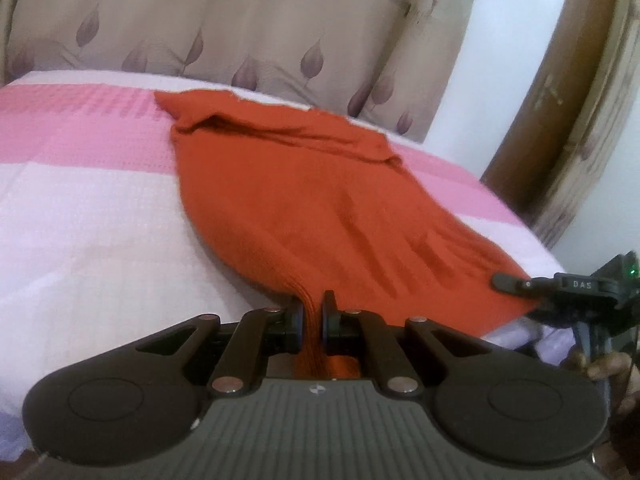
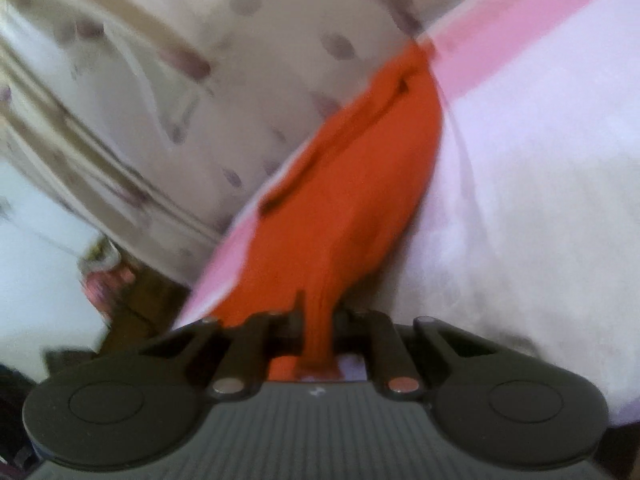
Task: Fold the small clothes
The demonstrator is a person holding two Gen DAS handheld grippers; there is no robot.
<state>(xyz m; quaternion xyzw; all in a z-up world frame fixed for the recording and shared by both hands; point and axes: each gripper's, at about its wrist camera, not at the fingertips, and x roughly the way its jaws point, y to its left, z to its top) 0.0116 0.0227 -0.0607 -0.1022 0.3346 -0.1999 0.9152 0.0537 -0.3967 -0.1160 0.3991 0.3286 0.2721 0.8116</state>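
Observation:
An orange knit garment lies spread on a bed with a pink and white cover. My left gripper is shut on the garment's near edge, with cloth bunched between its jaws. My right gripper is shut on another near part of the same garment, seen blurred in the right wrist view. The right gripper also shows at the right edge of the left wrist view, at the garment's near right corner.
A beige curtain with leaf print hangs behind the bed. A brown wooden piece stands at the right by a white wall. The bed's right edge drops off near the garment. Blurred items sit on the floor in the right wrist view.

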